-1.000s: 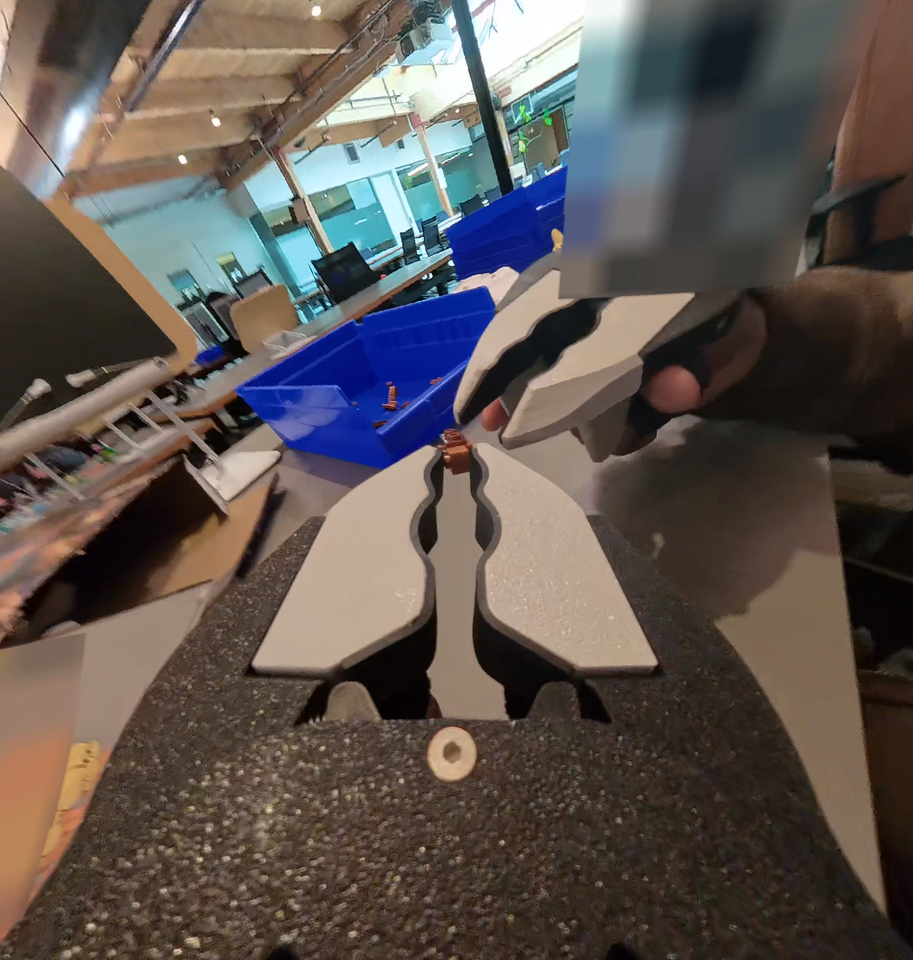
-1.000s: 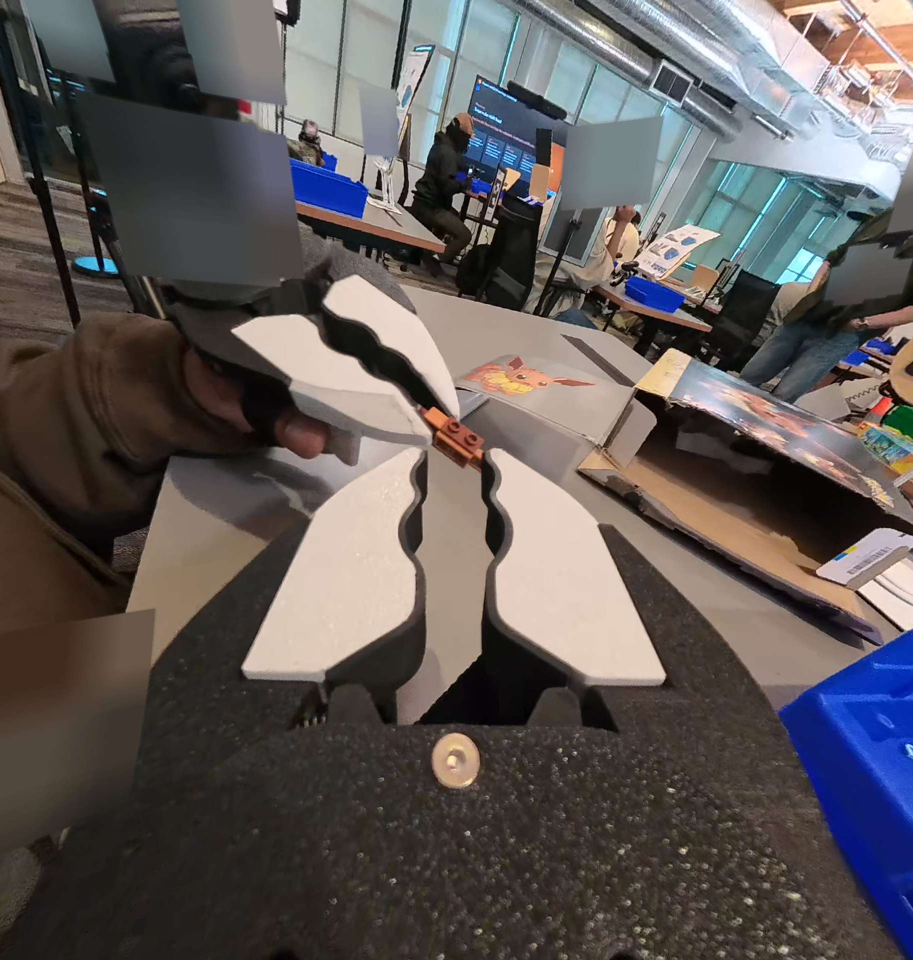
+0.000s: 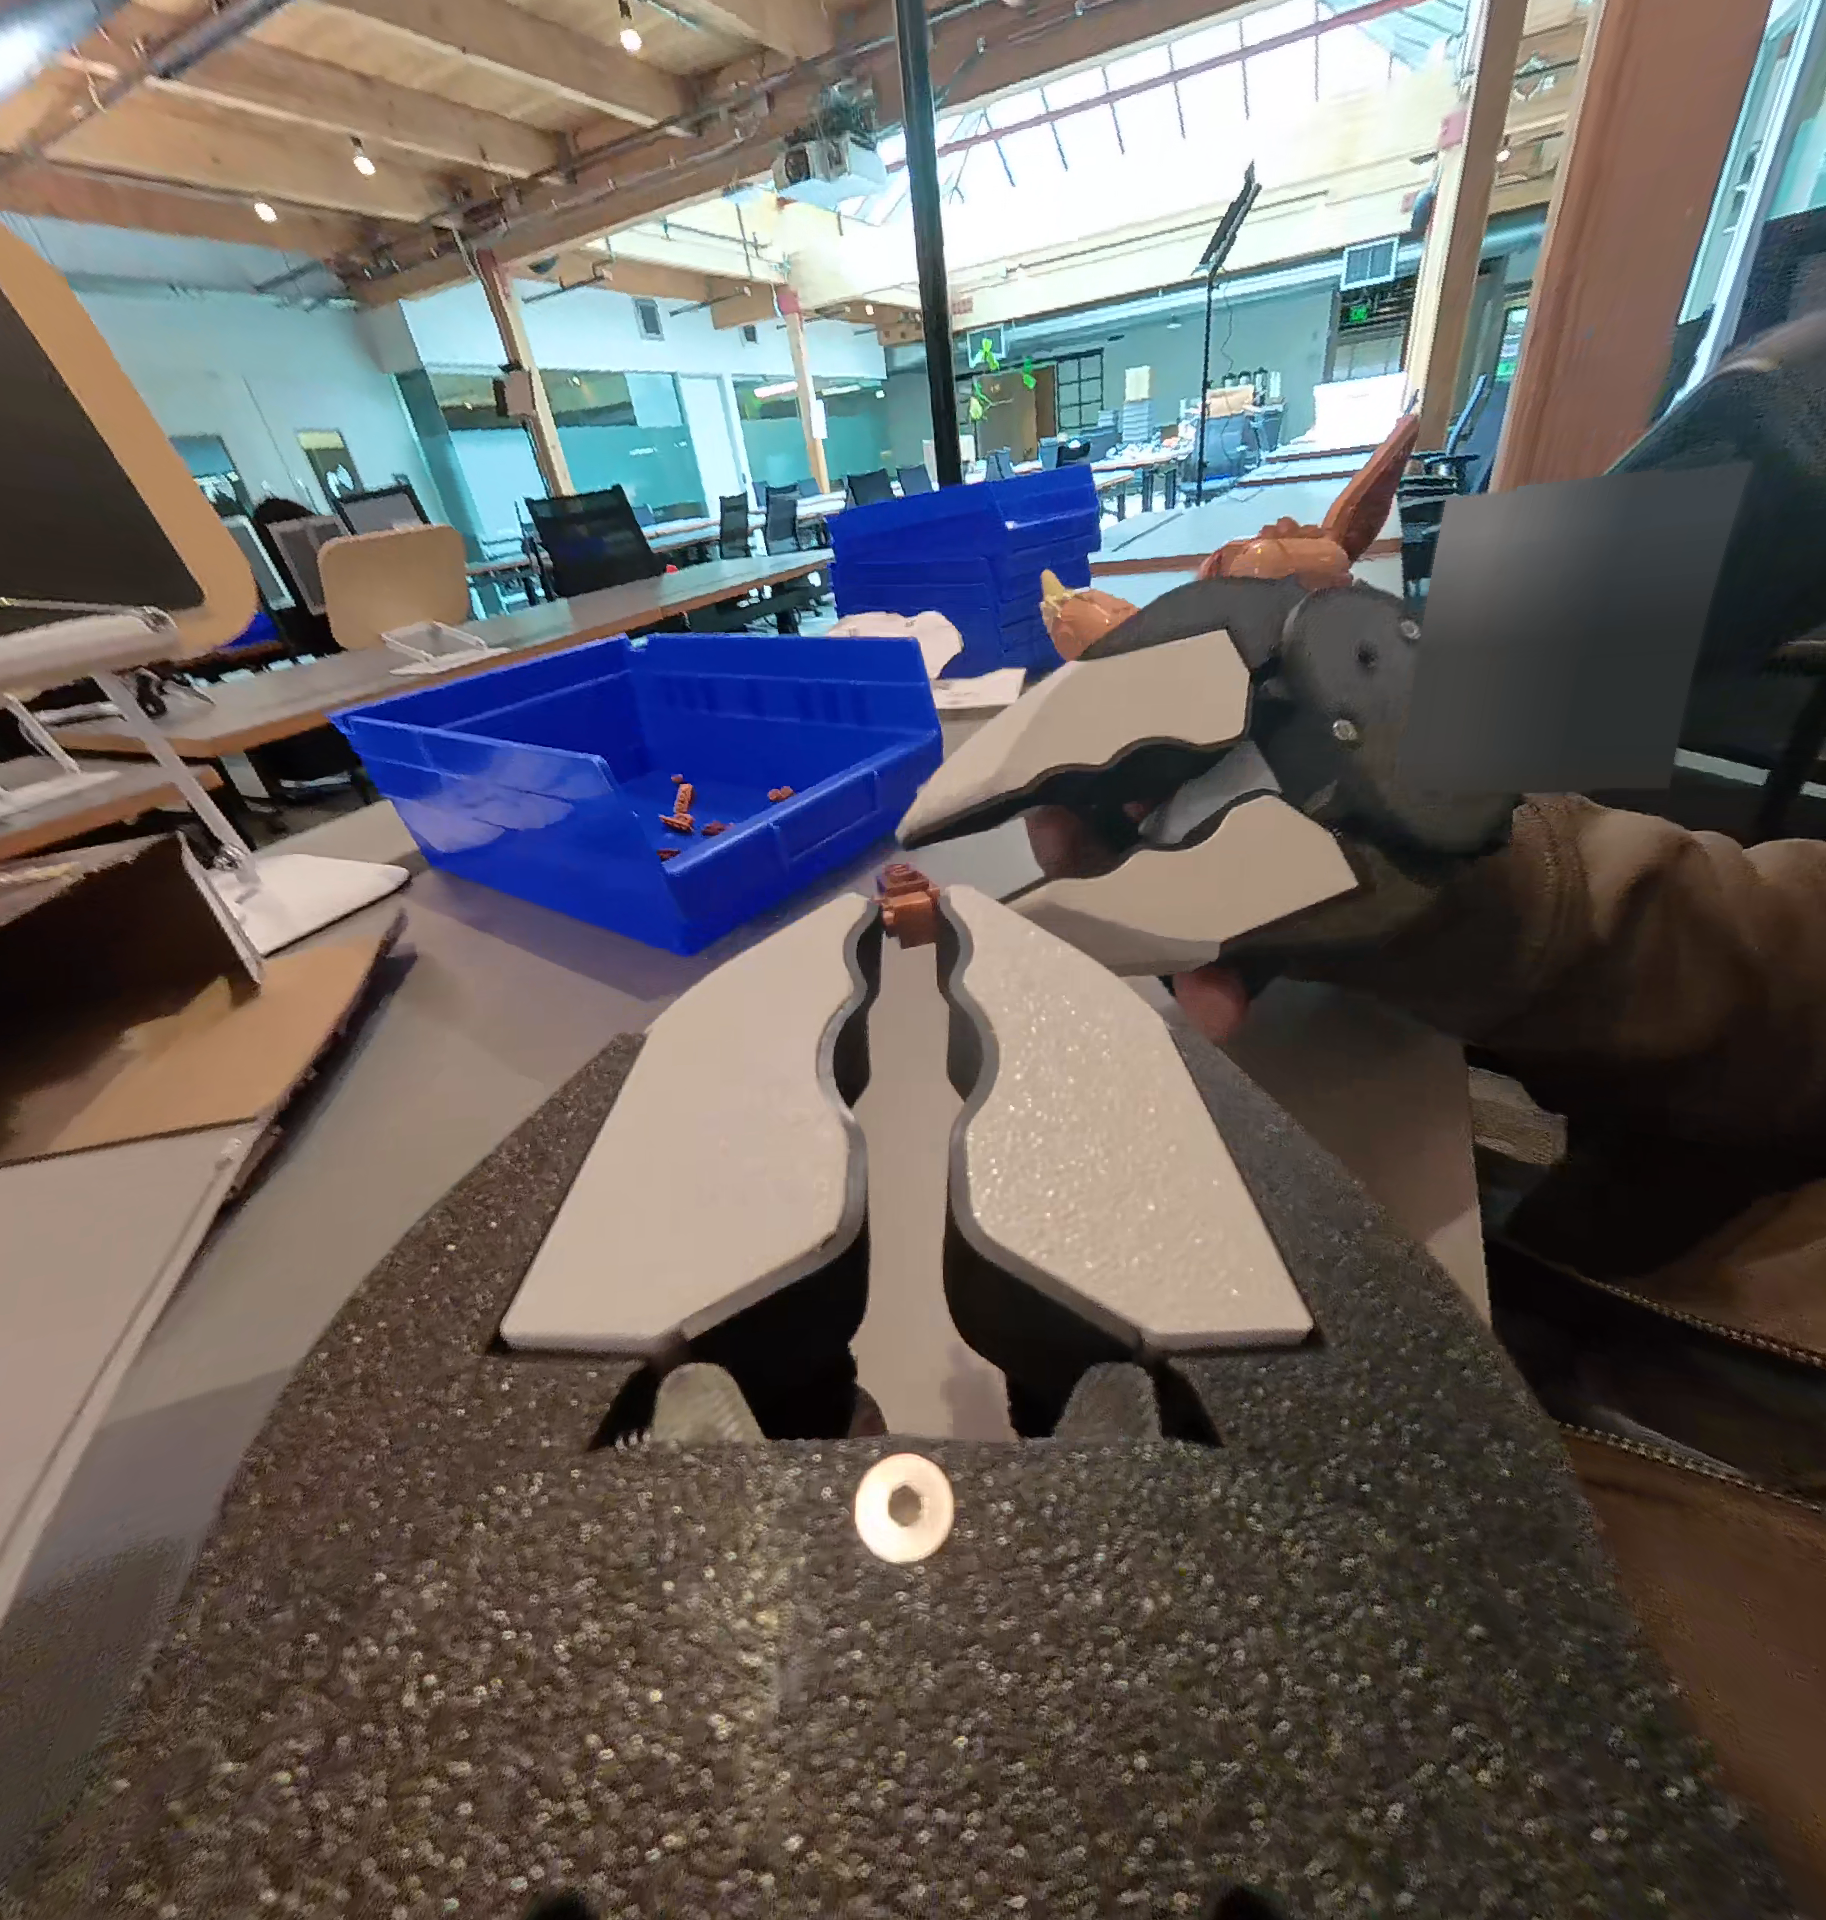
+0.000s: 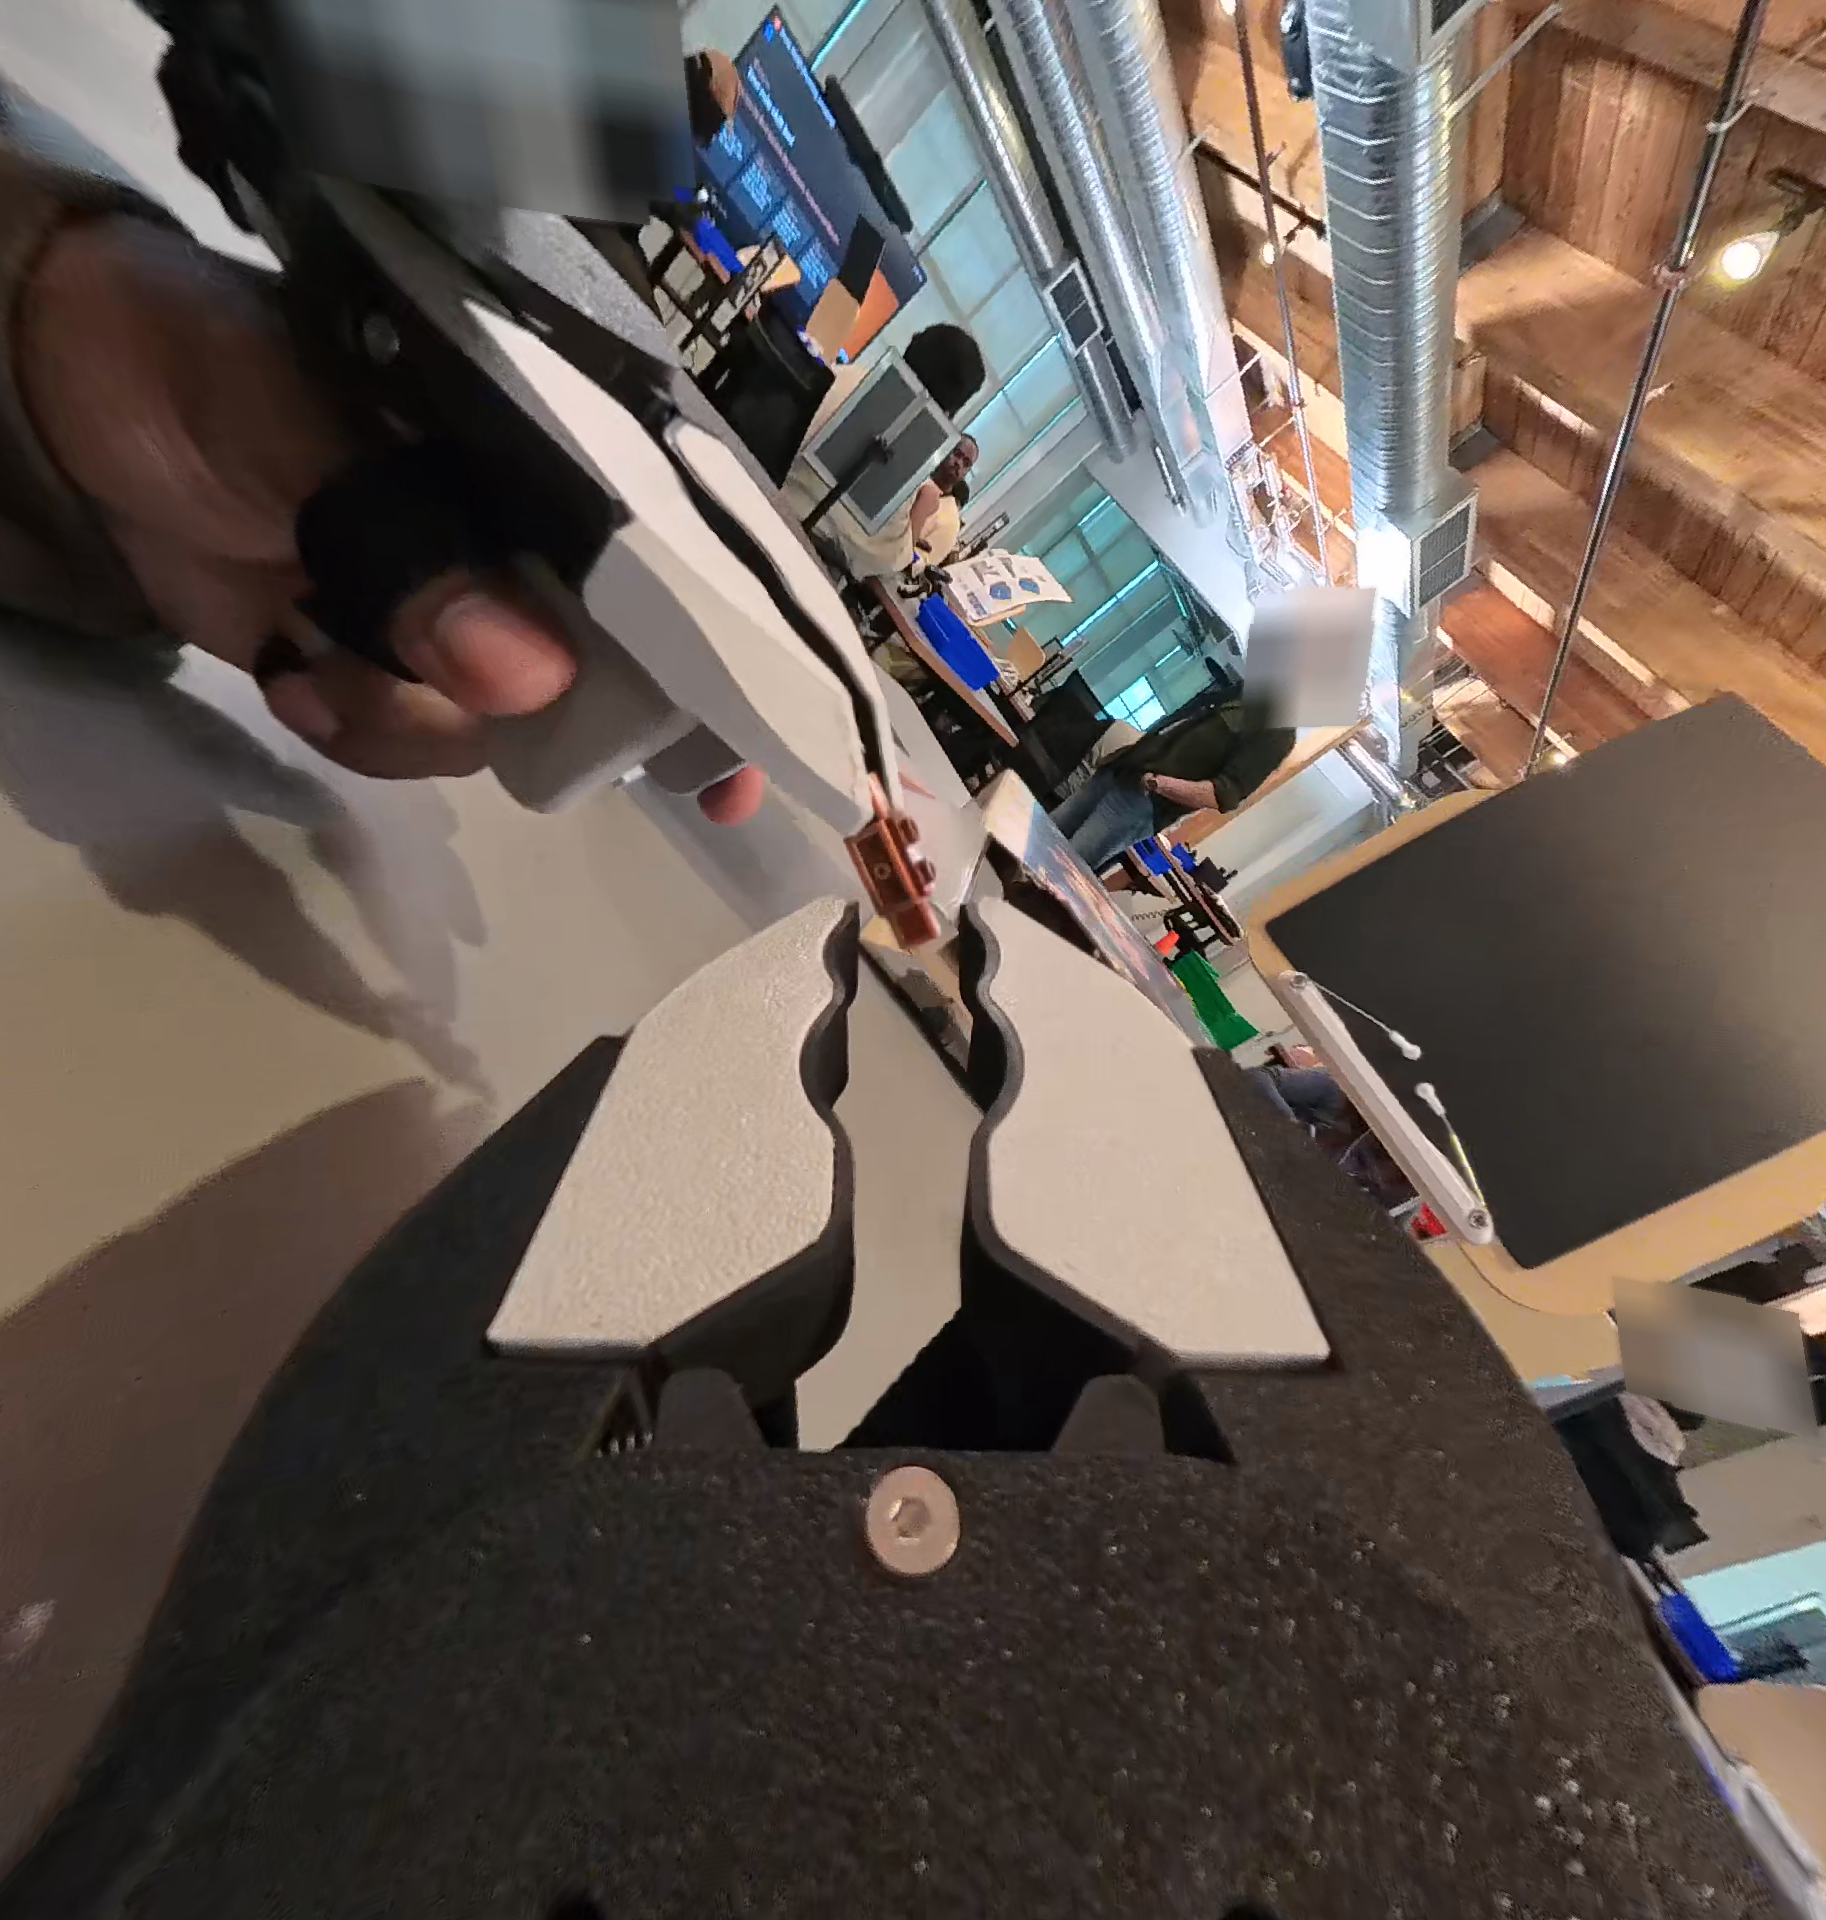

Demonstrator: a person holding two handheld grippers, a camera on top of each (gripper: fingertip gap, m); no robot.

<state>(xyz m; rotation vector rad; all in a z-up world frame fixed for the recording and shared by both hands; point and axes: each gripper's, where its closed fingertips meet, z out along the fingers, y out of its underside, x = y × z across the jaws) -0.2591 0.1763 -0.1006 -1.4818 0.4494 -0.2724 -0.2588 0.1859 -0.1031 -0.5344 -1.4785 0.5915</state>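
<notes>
My left gripper (image 3: 907, 906) is shut on a small brown brick assembly (image 3: 909, 914), pinched at its fingertips above the grey table (image 3: 535, 987). The right wrist view shows the same grasp: the left gripper (image 4: 873, 795) comes in from the upper left and the brown bricks (image 4: 893, 873) hang from its tips. Their lower end reaches in between the tips of my right gripper (image 4: 909, 920), with a gap on both sides, so the right gripper is open and holds nothing. In the left wrist view the right gripper (image 3: 956, 868) lies on its side just right of the bricks.
A blue bin (image 3: 535, 790) with several loose brown pieces (image 3: 680, 805) stands just behind the grippers. A stack of blue bins (image 3: 961, 551) is farther back. An open cardboard box (image 3: 109, 1018) and a monitor on a stand (image 3: 36, 447) are at the left. A brown toy figure (image 3: 1293, 551) stands behind the right gripper.
The right gripper has rolled onto its side and closed in, so the end of the brown bricks now sits between its open tips. The left gripper kept its hold throughout.
</notes>
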